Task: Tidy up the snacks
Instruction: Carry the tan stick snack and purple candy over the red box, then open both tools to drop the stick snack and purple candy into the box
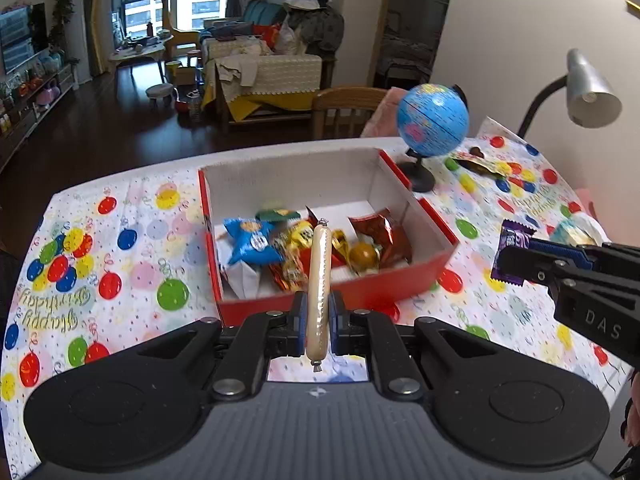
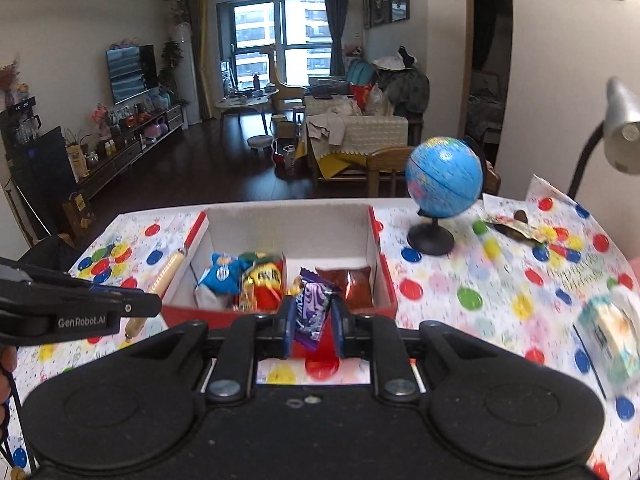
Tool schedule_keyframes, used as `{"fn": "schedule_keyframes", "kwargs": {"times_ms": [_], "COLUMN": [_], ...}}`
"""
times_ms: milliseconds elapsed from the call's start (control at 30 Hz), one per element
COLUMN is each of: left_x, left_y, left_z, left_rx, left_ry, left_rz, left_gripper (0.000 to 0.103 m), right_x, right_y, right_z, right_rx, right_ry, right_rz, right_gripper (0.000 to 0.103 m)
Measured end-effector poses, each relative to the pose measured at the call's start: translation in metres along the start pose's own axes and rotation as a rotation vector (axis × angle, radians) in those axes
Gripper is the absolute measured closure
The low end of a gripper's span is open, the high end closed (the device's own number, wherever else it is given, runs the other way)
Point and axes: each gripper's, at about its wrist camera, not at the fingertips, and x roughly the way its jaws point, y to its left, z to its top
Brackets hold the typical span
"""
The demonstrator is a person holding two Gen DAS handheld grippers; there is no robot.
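Note:
A red box with white inside (image 1: 432, 268) (image 2: 384, 276) stands on the table and holds several wrapped snacks, among them a blue packet (image 1: 252, 242) (image 2: 222, 276) and a brown-red packet (image 1: 384, 232) (image 2: 356, 284). My left gripper (image 1: 319, 312) is shut on a long pale sausage stick (image 1: 320, 280), held upright just before the box's near wall; it also shows in the right wrist view (image 2: 166, 276). My right gripper (image 2: 312, 320) is shut on a purple candy wrapper (image 2: 312, 312) (image 1: 514, 250), to the right of the box in the left wrist view.
A blue globe on a black stand (image 1: 432, 124) (image 2: 442, 184) is behind the box to the right. Loose candies (image 1: 480, 166) (image 2: 516, 230) and a pale packet (image 2: 610, 332) lie on the balloon-print cloth (image 1: 120, 240). A grey desk lamp (image 1: 588, 92) is at far right.

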Motion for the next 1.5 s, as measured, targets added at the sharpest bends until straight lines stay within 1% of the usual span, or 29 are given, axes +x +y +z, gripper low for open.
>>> {"fn": "schedule_keyframes", "kwargs": {"times_ms": [200, 400, 567, 700, 967, 1267, 1367, 1500], "left_x": [0.024, 0.054, 0.084, 0.106, 0.142, 0.168, 0.173, 0.179], "left_y": [0.006, 0.014, 0.020, 0.024, 0.026, 0.032, 0.031, 0.029], "left_z": [0.020, 0.034, 0.040, 0.042, 0.040, 0.033, 0.030, 0.026], "left_rx": [-0.019, -0.039, -0.058, -0.076, -0.067, -0.070, -0.067, -0.062], "left_ry": [0.013, 0.047, 0.094, 0.137, 0.196, 0.256, 0.274, 0.294], "left_rz": [0.039, 0.075, 0.096, 0.107, 0.134, 0.153, 0.139, 0.135], "left_gripper": [0.093, 0.093, 0.093, 0.093, 0.093, 0.092, 0.092, 0.092], "right_x": [0.031, 0.068, 0.101, 0.128, 0.176, 0.201, 0.205, 0.207], "right_y": [-0.004, -0.007, -0.014, -0.022, -0.027, -0.024, -0.024, -0.025], "right_z": [0.022, 0.034, 0.034, 0.032, 0.022, 0.010, 0.006, 0.002], "right_rx": [-0.037, -0.067, -0.066, -0.048, -0.041, -0.052, -0.047, -0.042], "right_ry": [0.009, 0.032, 0.071, 0.126, 0.206, 0.268, 0.288, 0.301], "right_rz": [0.017, 0.036, 0.058, 0.072, 0.099, 0.123, 0.128, 0.129], "right_gripper": [0.086, 0.086, 0.086, 0.086, 0.086, 0.086, 0.086, 0.081]}}
